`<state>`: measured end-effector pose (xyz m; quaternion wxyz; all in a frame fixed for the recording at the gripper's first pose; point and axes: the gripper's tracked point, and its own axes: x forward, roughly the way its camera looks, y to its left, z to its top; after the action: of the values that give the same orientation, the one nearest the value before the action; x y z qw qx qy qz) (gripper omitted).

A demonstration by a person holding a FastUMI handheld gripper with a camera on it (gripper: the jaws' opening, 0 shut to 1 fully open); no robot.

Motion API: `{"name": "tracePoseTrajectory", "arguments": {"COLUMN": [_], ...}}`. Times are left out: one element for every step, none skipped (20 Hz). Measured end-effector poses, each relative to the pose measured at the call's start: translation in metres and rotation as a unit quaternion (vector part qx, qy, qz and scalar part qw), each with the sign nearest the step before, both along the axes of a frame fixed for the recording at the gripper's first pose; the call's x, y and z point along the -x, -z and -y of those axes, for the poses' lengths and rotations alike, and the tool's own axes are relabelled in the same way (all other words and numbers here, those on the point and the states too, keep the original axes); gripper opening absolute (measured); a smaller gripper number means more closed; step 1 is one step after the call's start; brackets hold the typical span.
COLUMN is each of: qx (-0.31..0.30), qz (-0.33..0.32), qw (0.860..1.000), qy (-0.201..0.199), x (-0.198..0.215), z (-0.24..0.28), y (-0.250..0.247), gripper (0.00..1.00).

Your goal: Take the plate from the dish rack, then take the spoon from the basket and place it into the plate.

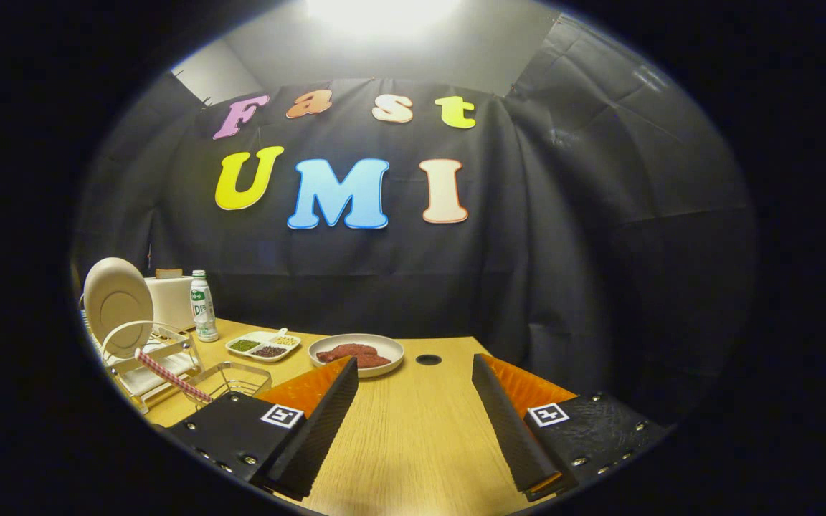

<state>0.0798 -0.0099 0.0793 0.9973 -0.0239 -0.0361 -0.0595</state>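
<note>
The claw (413,401) hangs released and empty over the table (413,444); the plate (117,301) stands upright in the dish rack (148,358), well left of it; a glancing pinch could tip it out; the spoon (173,376) lies against the rack, over the basket (234,378).

**Bystanders on a wooden table**

A light wooden table (413,437) stands in front of a black cloth wall (585,236). Toward its far edge sits a shallow bowl (366,353) holding a dark red piece of meat (353,354). Just beside the bowl is a small round hole (428,360) in the tabletop. On the bowl's other side lies a white tray (263,345) divided into compartments, with green, dark and pale yellow contents. Behind the tray stands an upright bottle (203,307) with a green label. Next to the bottle is a cream toaster (171,301). A bright light (377,11) glows overhead.
</note>
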Motion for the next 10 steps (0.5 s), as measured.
{"name": "tracePoseTrajectory", "arguments": {"qx": [0.006, 0.01, 0.013, 0.013, 0.01, 0.01, 0.009, 0.008, 0.005, 0.002], "qz": [0.004, 0.007, 0.011, 0.015, 0.016, 0.015, 0.014, 0.012, 0.009, 0.003], "qw": [1.0, 1.0, 1.0, 0.999, 0.999, 0.999, 0.999, 0.999, 0.999, 1.0], "qy": [0.011, 0.019, 0.025, 0.029, 0.032, 0.034, 0.036, 0.036, 0.033, 0.027], "x": [0.01, 0.021, 0.032, 0.042, 0.052, 0.061, 0.07, 0.078, 0.084, 0.089], "z": [0.0, -0.003, -0.007, -0.013, -0.021, -0.031, -0.04, -0.052, -0.066, -0.083], "y": [-0.012, -0.024, -0.035, -0.046, -0.055, -0.063, -0.07, -0.077, -0.081, -0.086], "gripper": [0.98, 0.98, 0.98, 0.98, 0.98, 0.98, 0.98, 0.98, 0.98, 0.98]}}
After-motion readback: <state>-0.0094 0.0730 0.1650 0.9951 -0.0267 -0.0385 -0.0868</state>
